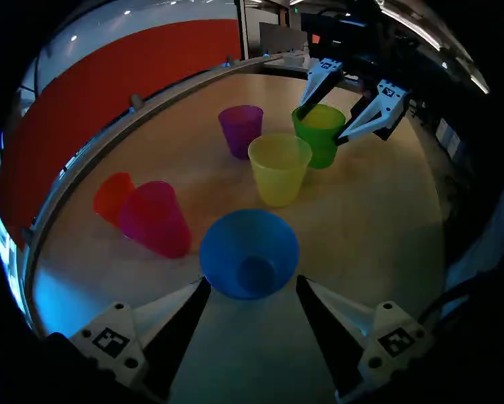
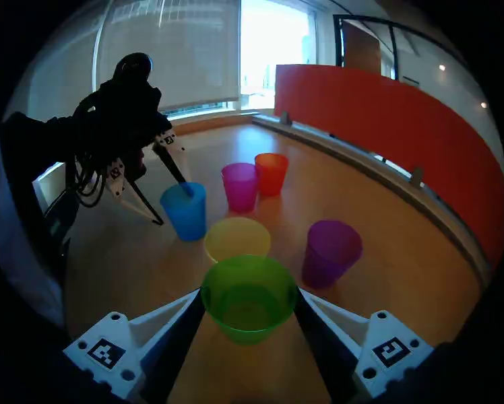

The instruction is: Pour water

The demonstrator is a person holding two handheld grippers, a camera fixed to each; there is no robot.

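A blue cup [image 1: 249, 252] stands upright on the wooden table [image 1: 360, 222], and my left gripper [image 1: 250, 281] has a finger pressed on each side of it. In the right gripper view the same left gripper [image 2: 173, 202] straddles the blue cup [image 2: 184, 212] at the far left. A green cup [image 2: 249, 306] sits between the fingers of my right gripper [image 2: 250, 295], both touching its sides. From the left gripper view, the right gripper [image 1: 321, 128] clasps the green cup [image 1: 319, 135] at the far side. Whether the green cup holds water is unclear.
A yellow cup [image 1: 279, 168] stands between the blue and green ones, with a purple cup [image 1: 240, 129] beside it. A pink cup [image 1: 154, 219] and an orange cup [image 1: 112, 196] stand close together near the table's rail [image 1: 117, 131]. A red partition [image 2: 400, 128] runs behind that rail.
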